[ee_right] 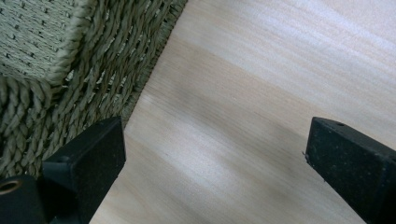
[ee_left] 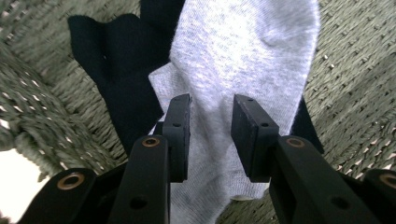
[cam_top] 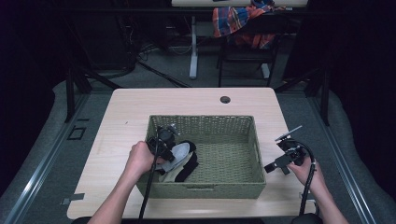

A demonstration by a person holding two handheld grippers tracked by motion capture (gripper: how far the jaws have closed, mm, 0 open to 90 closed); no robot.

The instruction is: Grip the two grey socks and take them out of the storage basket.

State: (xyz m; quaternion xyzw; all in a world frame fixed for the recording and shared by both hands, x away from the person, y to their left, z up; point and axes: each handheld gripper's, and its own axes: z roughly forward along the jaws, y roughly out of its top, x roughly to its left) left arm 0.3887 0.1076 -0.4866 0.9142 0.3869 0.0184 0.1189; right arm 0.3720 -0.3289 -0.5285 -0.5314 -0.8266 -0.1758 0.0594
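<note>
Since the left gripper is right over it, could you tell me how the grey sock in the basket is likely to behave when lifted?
The grey sock looks like thin, soft knit, so it will probably droop limply. It seems light. It overlaps the black sock, which might drag along inside the basket.

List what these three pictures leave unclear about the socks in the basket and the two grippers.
- Grey sock: its ends, cut off by the left gripper view's edges.
- Black sock: mostly under the grey one; whether one sock or two, unclear.
- Left gripper: whether its pads already pinch the cloth.
- Basket: the floor beneath the left hand, high view.
</note>
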